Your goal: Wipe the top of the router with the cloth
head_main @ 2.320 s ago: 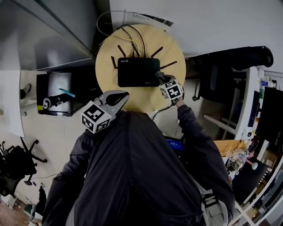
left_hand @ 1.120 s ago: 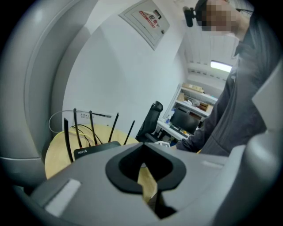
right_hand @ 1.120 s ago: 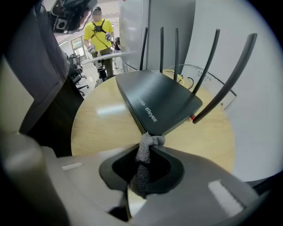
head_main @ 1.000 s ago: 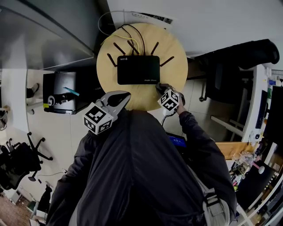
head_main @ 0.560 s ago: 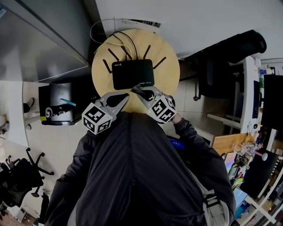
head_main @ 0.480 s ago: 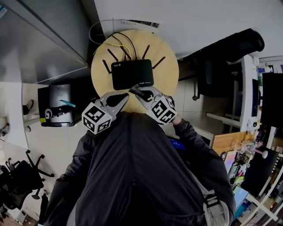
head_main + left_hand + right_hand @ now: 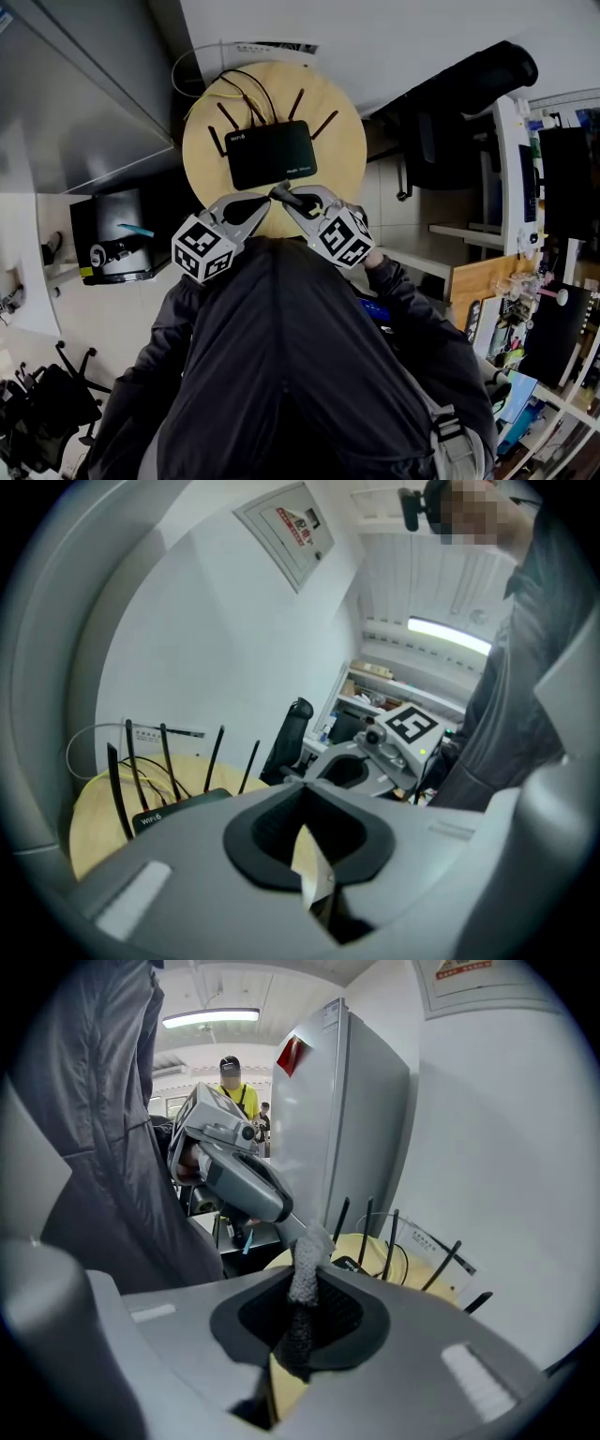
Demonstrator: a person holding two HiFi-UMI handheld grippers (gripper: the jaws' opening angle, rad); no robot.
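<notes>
Two grippers in your hands meet tip to tip at the 6 o'clock edge of the round wooden table [image 7: 342, 155]. Your right gripper [image 7: 302, 1274] has its jaws pinched on a strip of grey cloth [image 7: 307, 1246], whose free end pokes up past the jaw tips. Your left gripper [image 7: 302, 787] has its jaws pressed together on nothing, with its tip right beside the cloth. The black router [image 7: 272, 155] lies flat at the table's centre, with its antennas [image 7: 298, 101] along its 12 o'clock side. The cloth hangs just off the router's 6 o'clock edge and seems clear of the top, so wiping looks not yet under way. Next, you need to lower the cloth onto the top and sweep toward 12 o'clock, stopping short of the antennas.
</notes>
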